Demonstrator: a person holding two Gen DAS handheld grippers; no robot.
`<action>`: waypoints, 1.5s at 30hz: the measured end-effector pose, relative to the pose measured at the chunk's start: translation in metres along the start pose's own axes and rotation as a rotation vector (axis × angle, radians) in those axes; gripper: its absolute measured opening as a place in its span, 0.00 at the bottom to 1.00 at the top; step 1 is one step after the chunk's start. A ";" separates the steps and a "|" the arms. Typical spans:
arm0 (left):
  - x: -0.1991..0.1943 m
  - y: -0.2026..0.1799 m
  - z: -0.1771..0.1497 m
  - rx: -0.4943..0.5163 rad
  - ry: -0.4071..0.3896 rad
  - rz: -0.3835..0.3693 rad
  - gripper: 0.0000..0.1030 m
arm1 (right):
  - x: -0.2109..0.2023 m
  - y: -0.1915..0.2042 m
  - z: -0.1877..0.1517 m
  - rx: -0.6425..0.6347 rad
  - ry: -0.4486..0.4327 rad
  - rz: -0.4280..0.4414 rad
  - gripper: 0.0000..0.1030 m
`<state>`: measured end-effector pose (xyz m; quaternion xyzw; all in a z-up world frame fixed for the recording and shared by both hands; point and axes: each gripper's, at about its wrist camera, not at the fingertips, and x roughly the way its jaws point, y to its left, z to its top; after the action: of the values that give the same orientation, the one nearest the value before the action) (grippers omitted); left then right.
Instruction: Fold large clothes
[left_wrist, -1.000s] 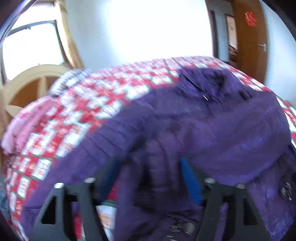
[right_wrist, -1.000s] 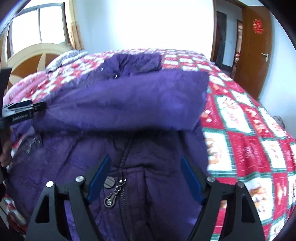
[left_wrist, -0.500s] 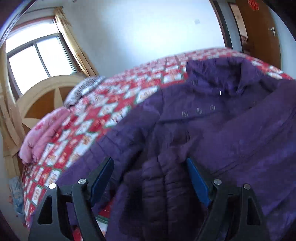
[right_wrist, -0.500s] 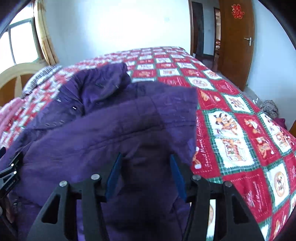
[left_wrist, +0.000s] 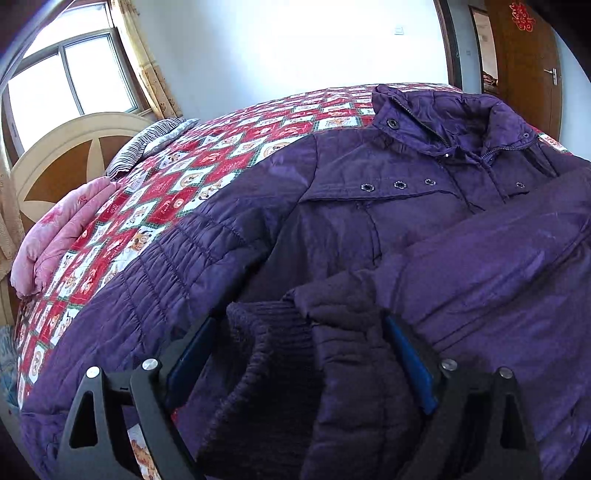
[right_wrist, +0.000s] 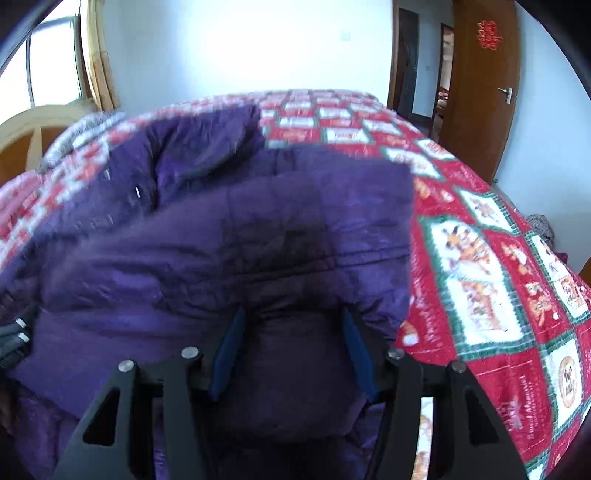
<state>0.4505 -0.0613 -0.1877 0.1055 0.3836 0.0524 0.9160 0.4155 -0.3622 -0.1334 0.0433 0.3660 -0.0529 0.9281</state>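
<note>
A large purple padded jacket (left_wrist: 369, 221) lies front up on the bed, collar at the far end. One sleeve (left_wrist: 498, 266) is folded across the chest. Its dark knitted cuff (left_wrist: 266, 332) lies between the jaws of my left gripper (left_wrist: 301, 354), which are opening, and the blue pads stand off the cloth. In the right wrist view the jacket (right_wrist: 258, 240) fills the middle. My right gripper (right_wrist: 291, 347) is shut on a dark fold of it near the right edge. A black piece with silver screws (right_wrist: 16, 332) shows at the left border.
The bed carries a red, white and green patterned quilt (left_wrist: 207, 177), bare to the right of the jacket (right_wrist: 480, 258). A pink folded blanket (left_wrist: 62, 236), a striped pillow (left_wrist: 147, 144) and a wooden headboard (left_wrist: 66, 158) lie on the left. A brown door (right_wrist: 480, 92) stands at the far right.
My left gripper sank towards the jacket and its jaws widened around the cuff. My right gripper slid right to the jacket's edge and its jaws narrowed onto the cloth.
</note>
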 end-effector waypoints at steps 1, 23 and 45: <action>0.000 0.001 0.000 -0.003 -0.001 0.000 0.89 | -0.009 -0.004 0.004 0.024 -0.042 0.008 0.56; -0.002 0.008 -0.006 -0.056 0.009 -0.002 0.93 | -0.018 0.039 0.027 -0.084 0.063 -0.009 0.57; -0.089 0.086 -0.023 -0.122 -0.147 -0.135 0.93 | -0.019 0.131 -0.060 -0.271 0.088 0.061 0.64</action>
<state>0.3705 0.0103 -0.1213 0.0269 0.3176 0.0060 0.9478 0.3782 -0.2243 -0.1591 -0.0692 0.4087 0.0272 0.9096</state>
